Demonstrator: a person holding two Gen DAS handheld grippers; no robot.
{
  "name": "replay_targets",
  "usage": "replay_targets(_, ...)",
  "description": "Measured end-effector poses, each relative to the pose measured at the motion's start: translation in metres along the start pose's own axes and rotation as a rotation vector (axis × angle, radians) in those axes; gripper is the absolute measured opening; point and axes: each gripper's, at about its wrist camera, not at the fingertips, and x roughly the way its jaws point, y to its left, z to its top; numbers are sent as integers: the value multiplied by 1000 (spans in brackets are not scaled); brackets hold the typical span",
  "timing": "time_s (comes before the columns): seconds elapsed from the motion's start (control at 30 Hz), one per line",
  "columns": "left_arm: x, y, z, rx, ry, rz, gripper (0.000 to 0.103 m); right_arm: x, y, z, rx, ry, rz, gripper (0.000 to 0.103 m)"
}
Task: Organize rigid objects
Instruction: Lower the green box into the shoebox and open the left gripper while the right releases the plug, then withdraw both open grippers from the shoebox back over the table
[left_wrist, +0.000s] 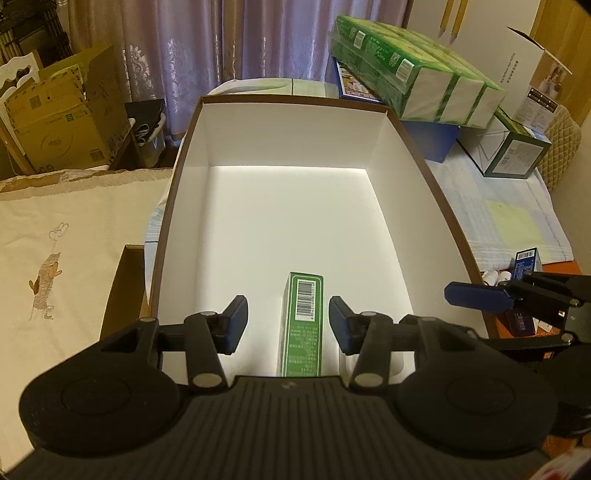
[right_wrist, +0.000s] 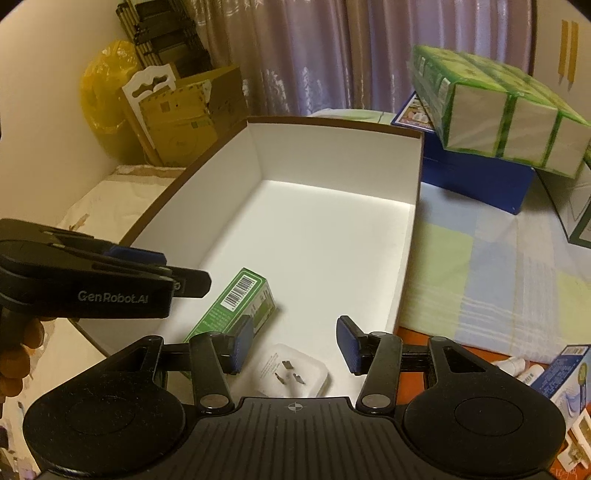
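Observation:
A big brown box with white inside (left_wrist: 373, 155) (right_wrist: 410, 236) stands on the bed. A green carton with a barcode (left_wrist: 301, 325) (right_wrist: 232, 306) lies on the box floor near the front. A white power plug adapter (right_wrist: 295, 373) lies beside it, its prongs up; in the left wrist view only its white edge (left_wrist: 397, 363) shows. My left gripper (left_wrist: 288, 321) is open above the green carton, fingers either side and apart from it. My right gripper (right_wrist: 293, 345) is open and empty above the adapter.
Green tissue packs (left_wrist: 417, 70) (right_wrist: 495, 107) rest on a blue box (right_wrist: 476, 181) behind right. A blue carton (left_wrist: 526, 264) (right_wrist: 565, 373) and small white bottles (left_wrist: 495, 277) lie right of the box. Cardboard boxes (left_wrist: 66, 110) stand at left. A checked cloth (right_wrist: 498, 266) covers the bed.

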Motion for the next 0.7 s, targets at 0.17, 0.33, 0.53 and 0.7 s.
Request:
replay_targets(0.17,-19,-3,-10,-8,-26,-6,44,-18,-2,-6,12,-33,17,47)
replay_targets(0.33,-44,-11,-24,-5,-52,-22,44,-43,-6,-17,32,-68,56,47)
replay_targets(0.53,-67,-30,-39,12,-75,-47,44,-74,-12,-34,41,-102,72,49)
replay_targets(0.7,-78,-52,-53,31,-82,-79,44,-97,-23,-52,57,-125,78,57)
